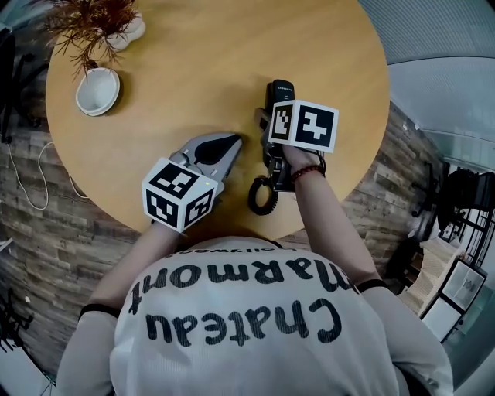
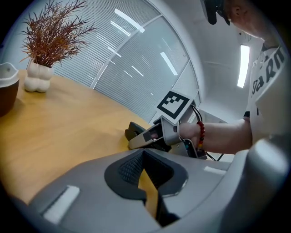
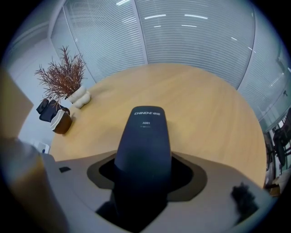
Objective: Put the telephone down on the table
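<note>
Right claw (image 3: 143,182) clamping telephone (image 3: 144,136), lidded cup (image 1: 97,90), plant (image 1: 93,23) in vase (image 1: 128,32)

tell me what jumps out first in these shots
The black telephone handset clamped in the right tool stands out, over the near right part of the round wooden table, its coiled cord curling at the near edge. The left tool is shut and empty beside it, and a reddish dried plant sits at the far left.
</note>
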The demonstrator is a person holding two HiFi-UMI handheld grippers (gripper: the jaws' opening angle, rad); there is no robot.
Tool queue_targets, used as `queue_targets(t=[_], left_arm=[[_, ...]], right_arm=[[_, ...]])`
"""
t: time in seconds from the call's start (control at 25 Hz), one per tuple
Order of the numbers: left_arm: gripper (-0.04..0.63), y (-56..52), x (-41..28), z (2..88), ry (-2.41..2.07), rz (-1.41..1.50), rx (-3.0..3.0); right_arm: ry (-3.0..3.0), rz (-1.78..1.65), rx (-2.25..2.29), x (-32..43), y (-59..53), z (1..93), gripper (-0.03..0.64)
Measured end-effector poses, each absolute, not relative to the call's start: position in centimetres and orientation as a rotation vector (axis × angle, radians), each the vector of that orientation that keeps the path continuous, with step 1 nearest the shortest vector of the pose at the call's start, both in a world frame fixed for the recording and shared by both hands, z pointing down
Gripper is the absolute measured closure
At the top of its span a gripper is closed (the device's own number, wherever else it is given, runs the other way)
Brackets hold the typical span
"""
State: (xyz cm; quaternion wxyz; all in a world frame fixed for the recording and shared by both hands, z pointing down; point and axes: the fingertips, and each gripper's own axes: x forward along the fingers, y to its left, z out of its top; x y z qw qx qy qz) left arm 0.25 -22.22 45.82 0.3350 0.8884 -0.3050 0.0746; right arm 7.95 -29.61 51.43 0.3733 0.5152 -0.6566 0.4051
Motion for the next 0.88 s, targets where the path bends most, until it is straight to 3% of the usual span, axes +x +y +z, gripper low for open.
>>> queue_targets(t=[0.88], left_arm=[[0.591,-21.67,0.54,45.94,-0.803,0.189,2.313]], right_arm=[[-1.768,0.811,1.142,7.77,-29.27,52.03,0.319]])
